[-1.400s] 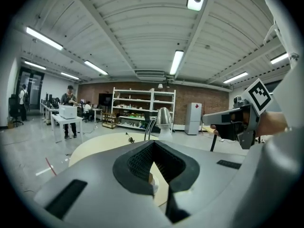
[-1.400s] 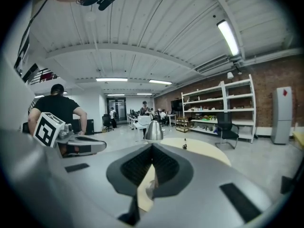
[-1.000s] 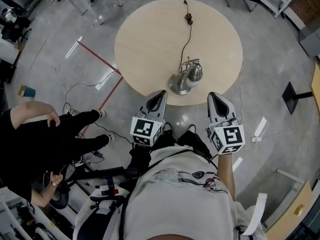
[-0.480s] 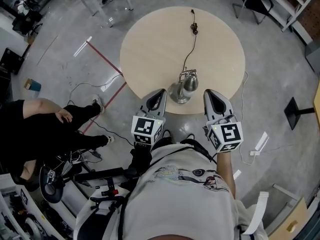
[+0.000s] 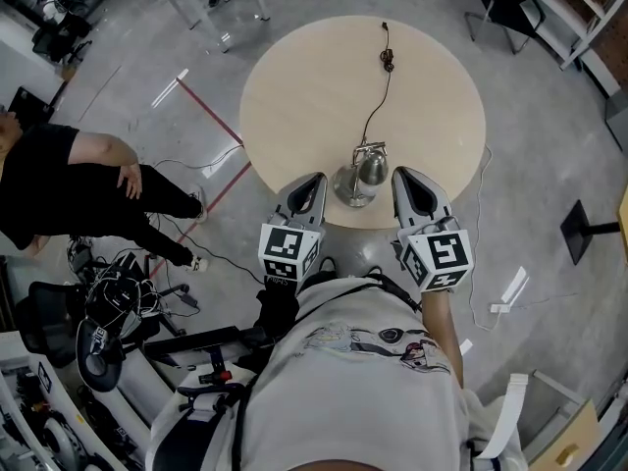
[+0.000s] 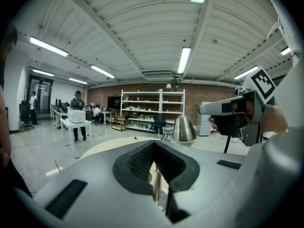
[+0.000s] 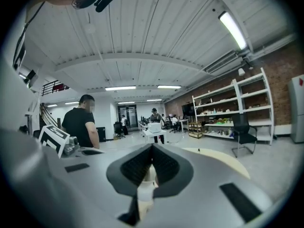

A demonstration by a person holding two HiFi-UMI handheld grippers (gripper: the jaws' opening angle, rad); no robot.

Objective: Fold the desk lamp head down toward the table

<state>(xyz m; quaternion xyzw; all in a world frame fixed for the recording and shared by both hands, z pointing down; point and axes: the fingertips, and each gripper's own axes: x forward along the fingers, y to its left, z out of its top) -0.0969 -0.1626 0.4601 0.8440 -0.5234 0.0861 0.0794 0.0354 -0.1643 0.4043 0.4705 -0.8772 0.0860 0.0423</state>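
Observation:
A silver desk lamp (image 5: 361,173) stands near the front edge of the round wooden table (image 5: 304,86), its bell-shaped head (image 6: 184,129) upright over the round base (image 5: 348,188). Its black cable (image 5: 378,96) runs to the table's far side. My left gripper (image 5: 316,181) hovers just left of the base, shut with nothing in it. My right gripper (image 5: 403,176) is just right of the lamp head, also shut and empty, not touching it. The lamp does not show in the right gripper view; the left gripper's marker cube (image 7: 53,139) does.
A person in black (image 5: 69,184) stands on the floor at the left, beside a black wheeled stool (image 5: 106,317) and loose floor cables (image 5: 167,170). Red tape (image 5: 211,116) marks the floor. A black stand foot (image 5: 587,230) is at the right. Desks and shelves stand farther off.
Both grippers have come forward and slightly up toward the lamp, the right one closing in on the lamp head. The person in black has moved up the left side.

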